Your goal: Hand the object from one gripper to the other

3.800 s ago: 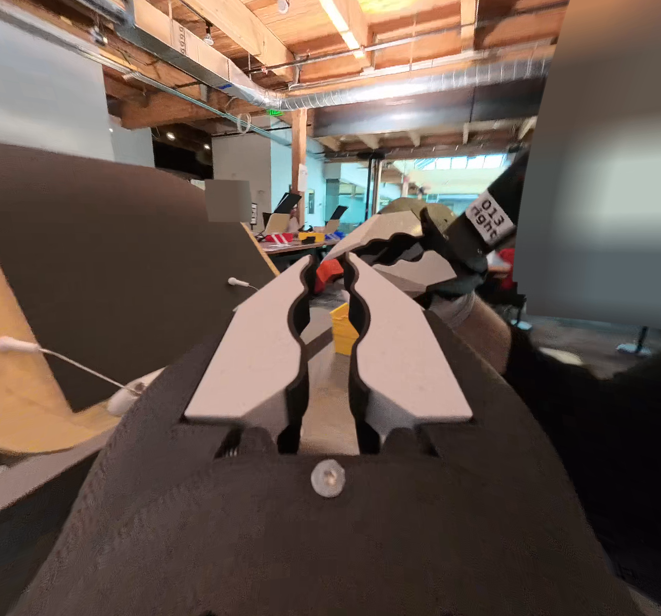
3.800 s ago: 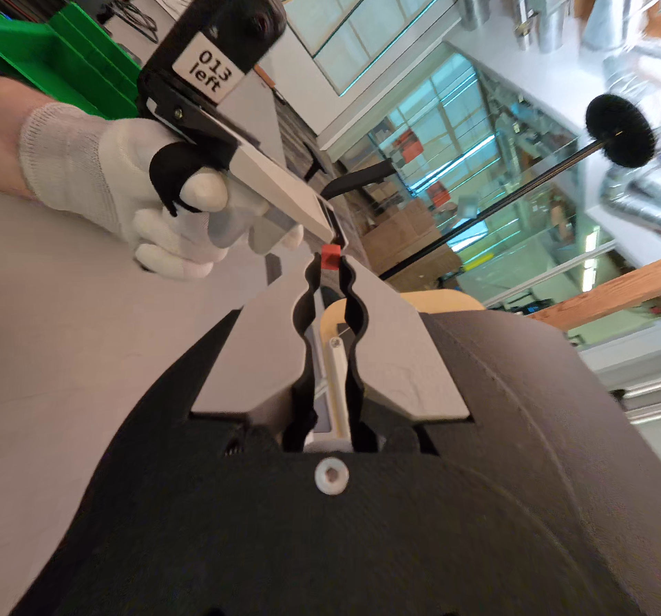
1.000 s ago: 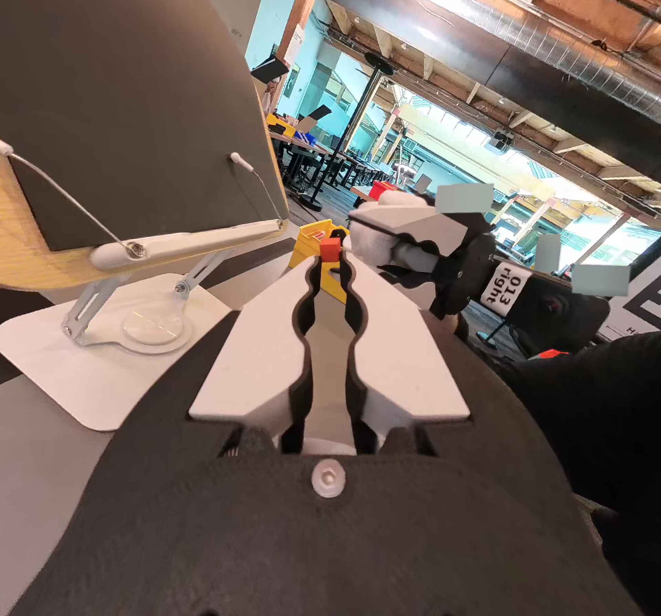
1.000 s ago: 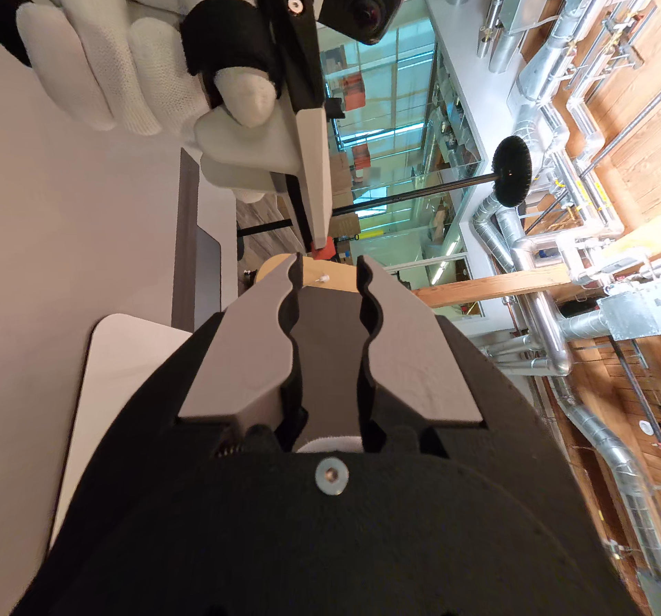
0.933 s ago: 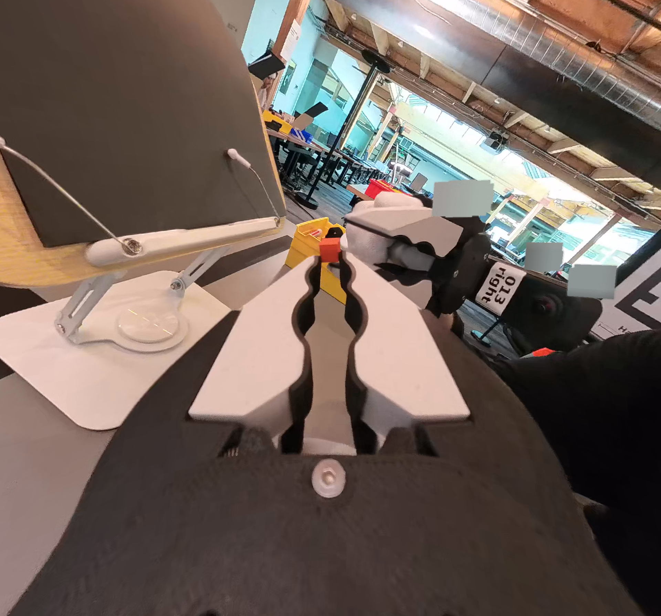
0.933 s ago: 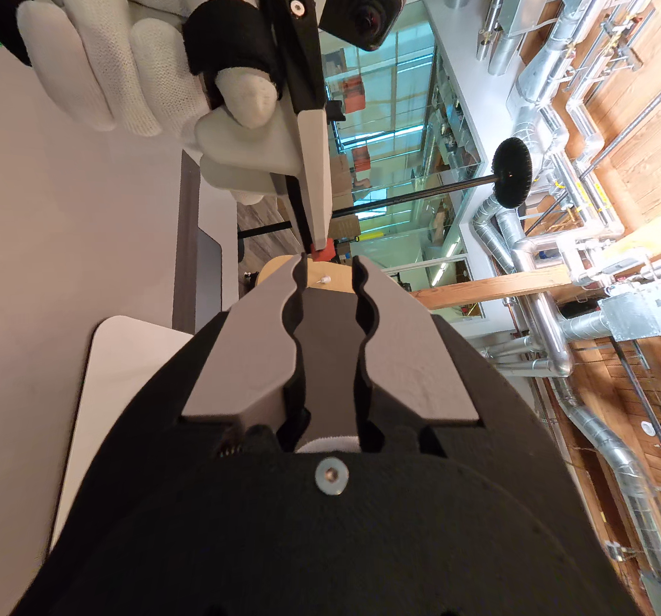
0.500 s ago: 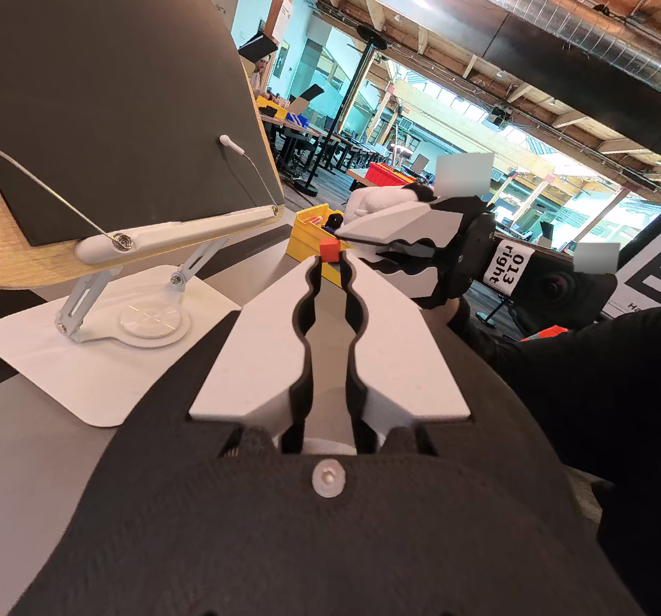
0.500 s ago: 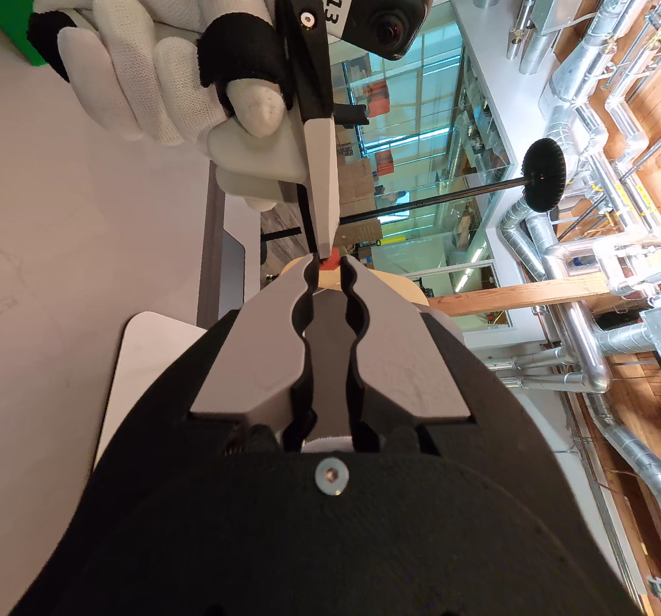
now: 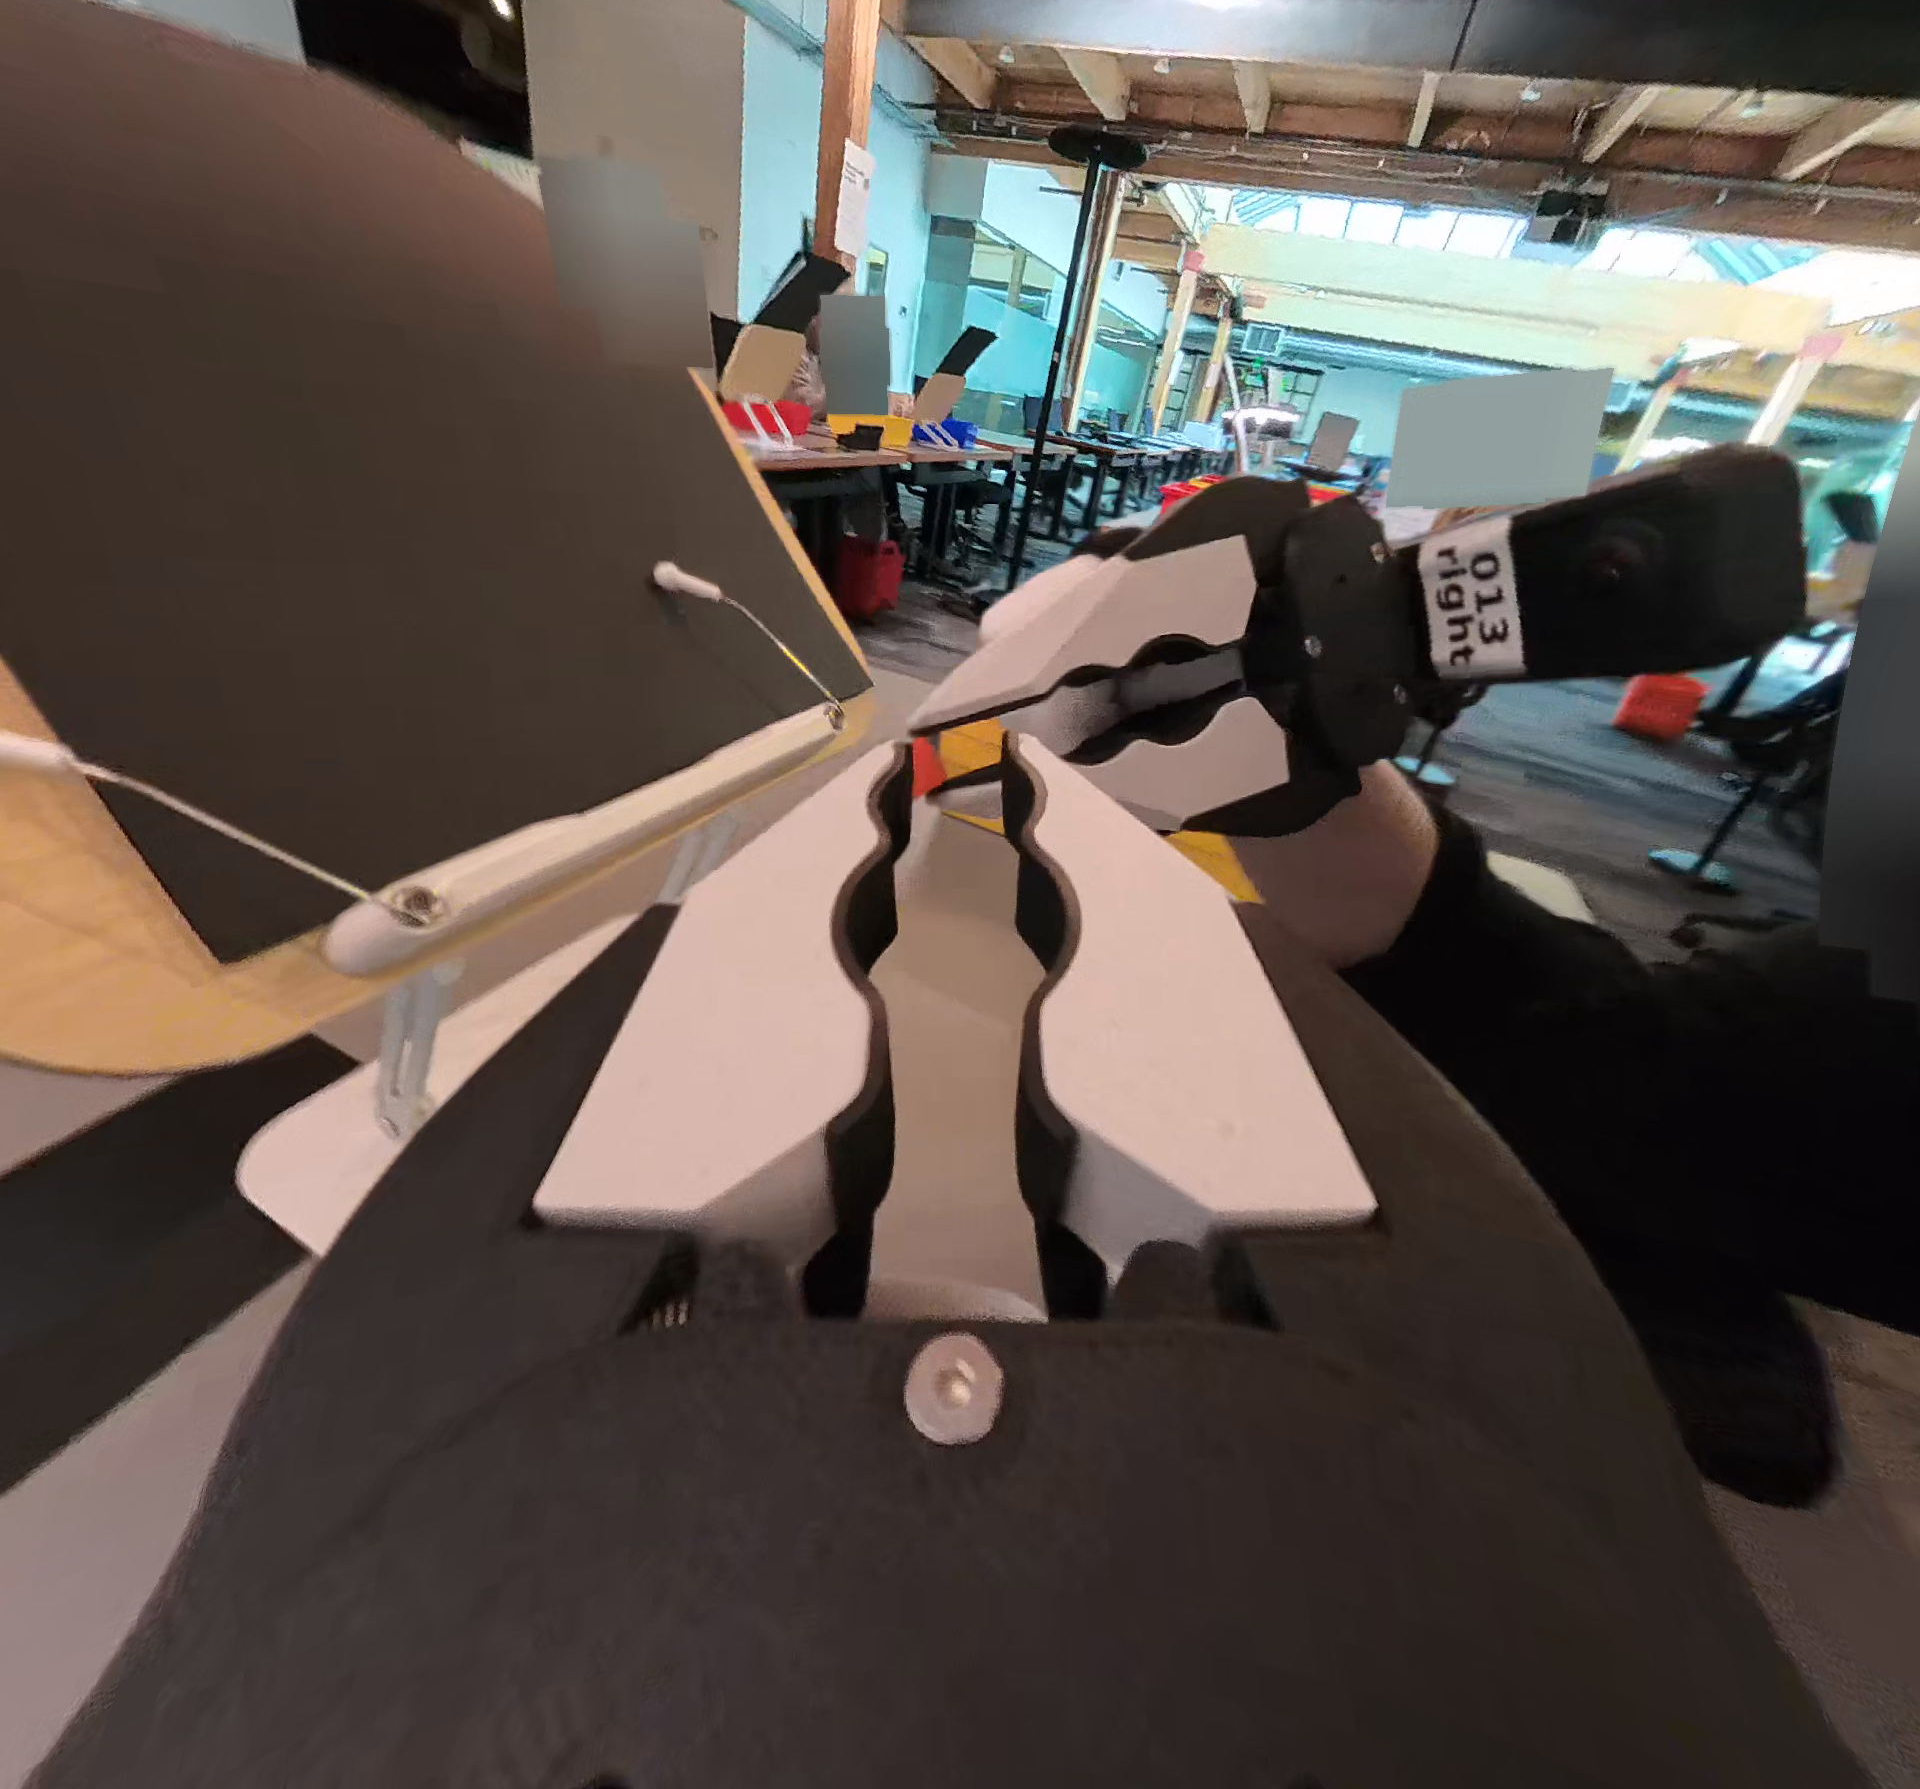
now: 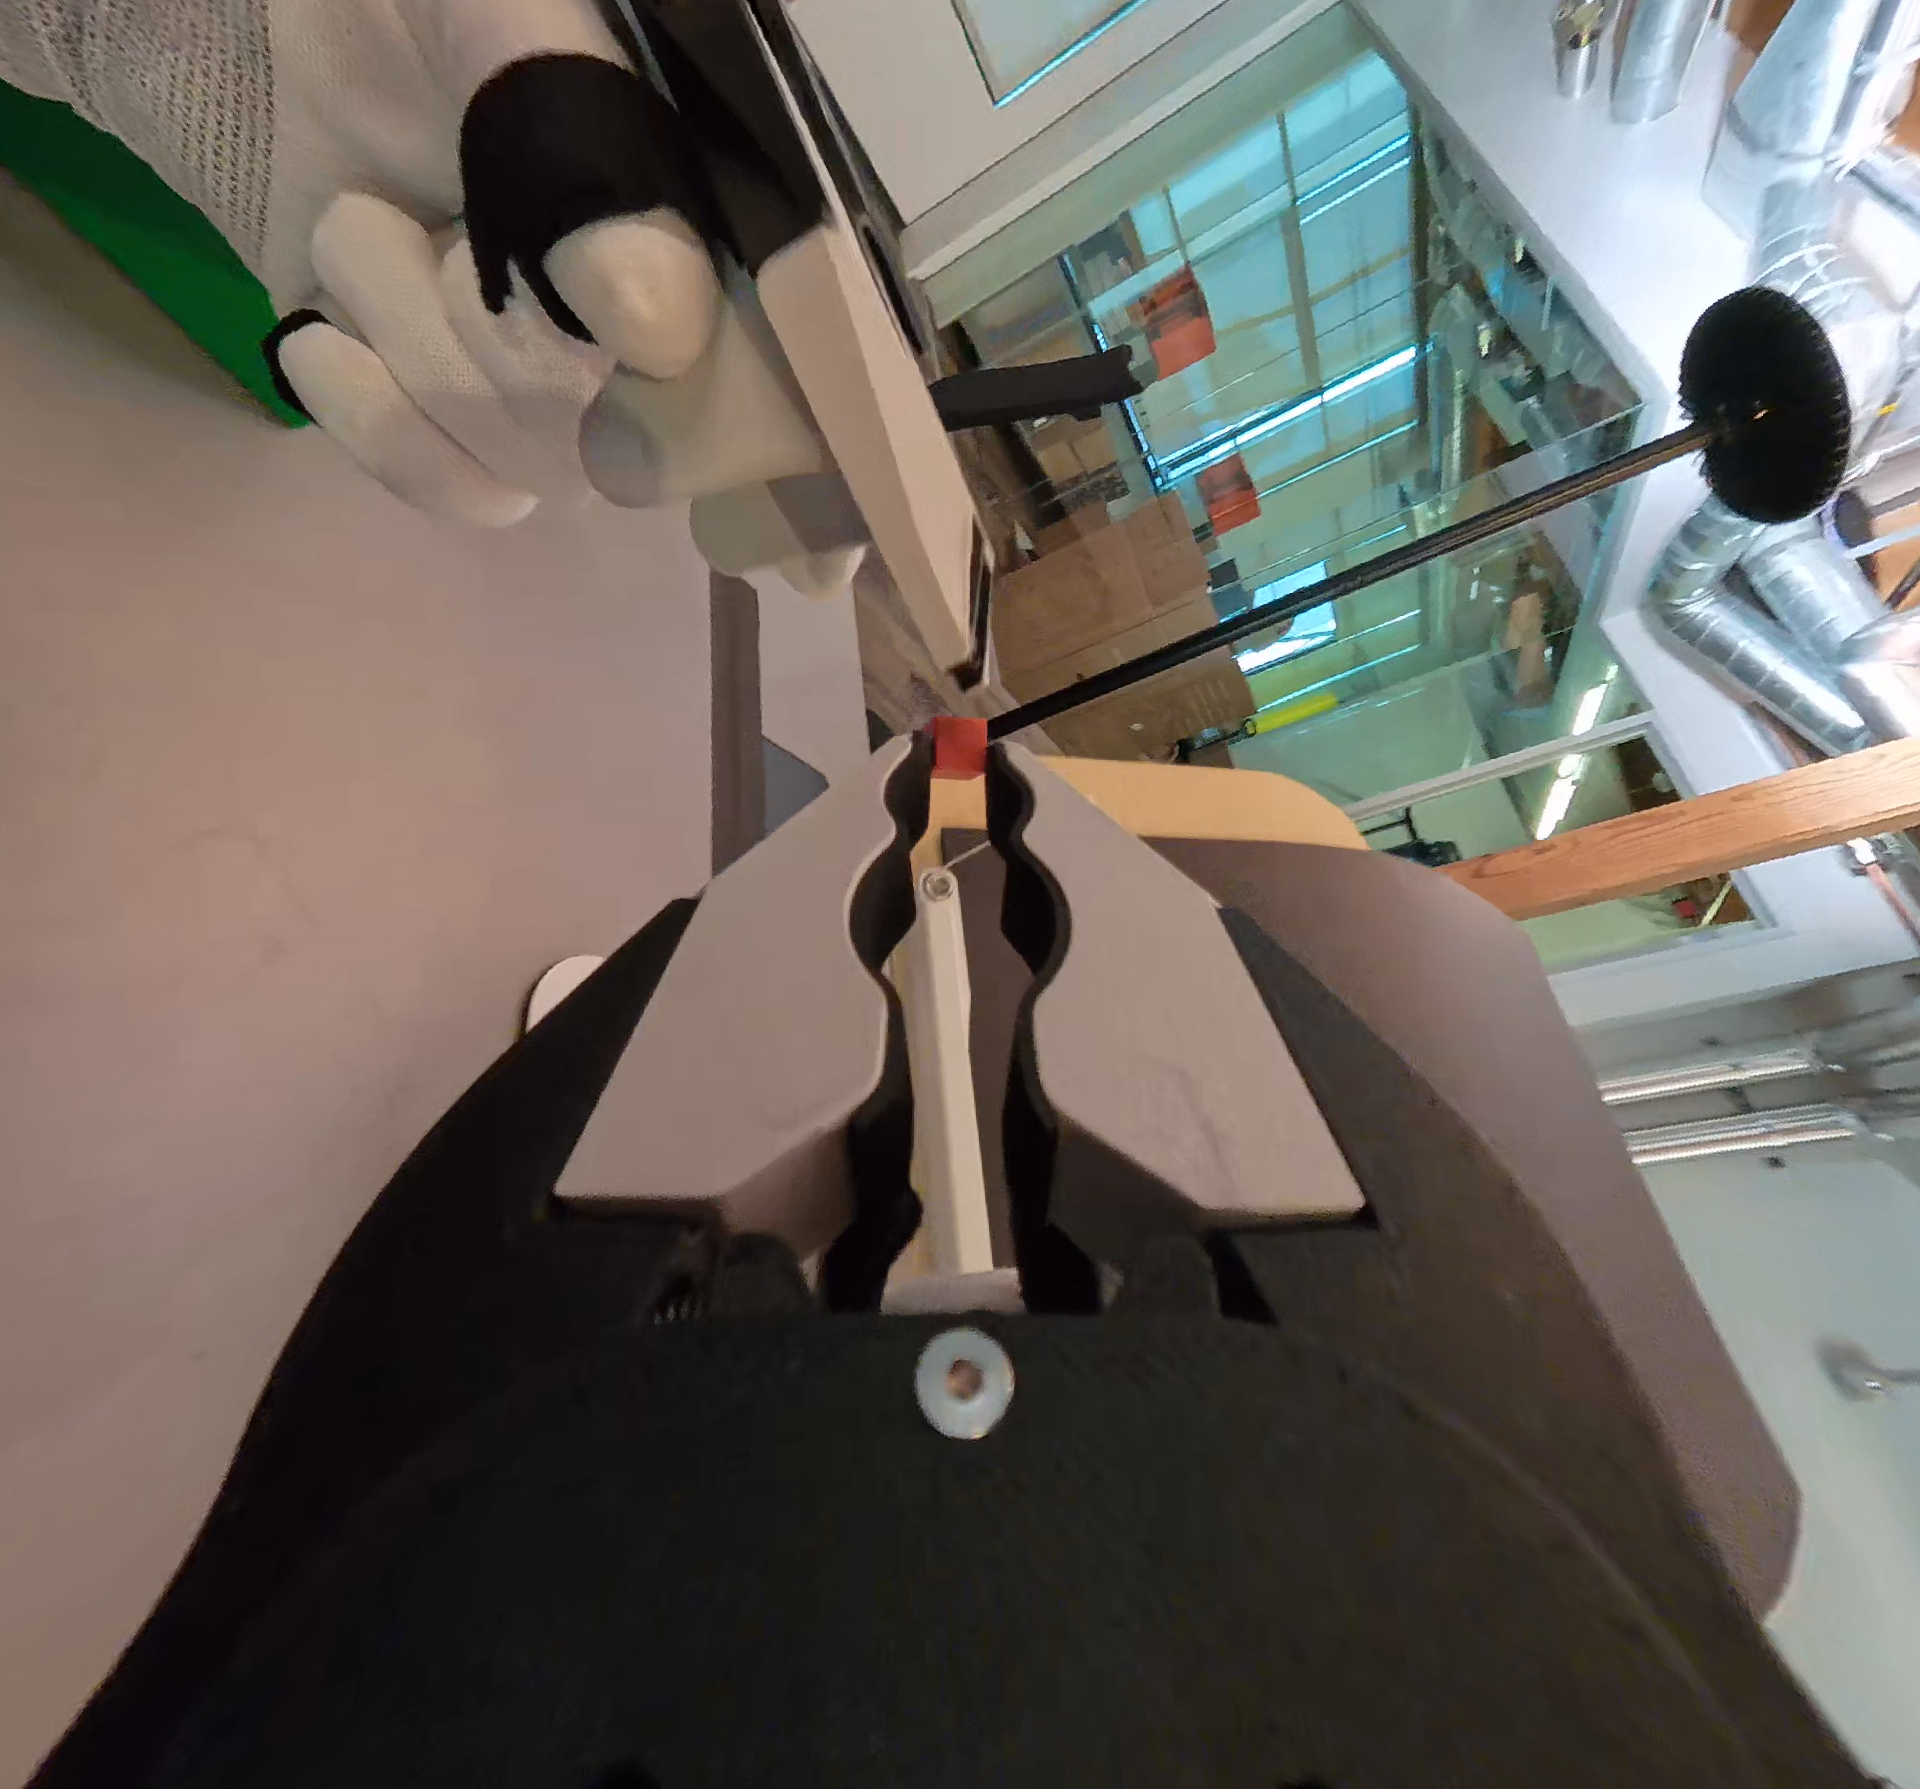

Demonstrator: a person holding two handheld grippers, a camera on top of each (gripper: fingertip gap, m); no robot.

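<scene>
A small red block point(image 10: 958, 747) sits pinched between the tips of my right gripper point(image 10: 958, 754), which is shut on it. In the left wrist view the block point(image 9: 925, 767) shows near the left fingertip of my left gripper point(image 9: 954, 760). That gripper's jaws stand apart, wider than the block. My right gripper point(image 9: 933, 763) reaches in from the right there, with its tips closed around the block. In the right wrist view my left gripper point(image 10: 968, 667) is seen edge-on, just above the block and not touching it.
A black board on a wooden backing point(image 9: 364, 492) leans on a white stand with a white base plate point(image 9: 301, 1178) at the left. A yellow bin point(image 9: 982, 737) lies behind the grippers. A white-gloved hand point(image 10: 416, 337) holds the left gripper over the grey table point(image 10: 312, 804). My two grippers' fingertips are within a few centimetres of each other.
My right gripper closed onto the red block. My left gripper opened and let go of it, and its tips now stand slightly away from the block.
</scene>
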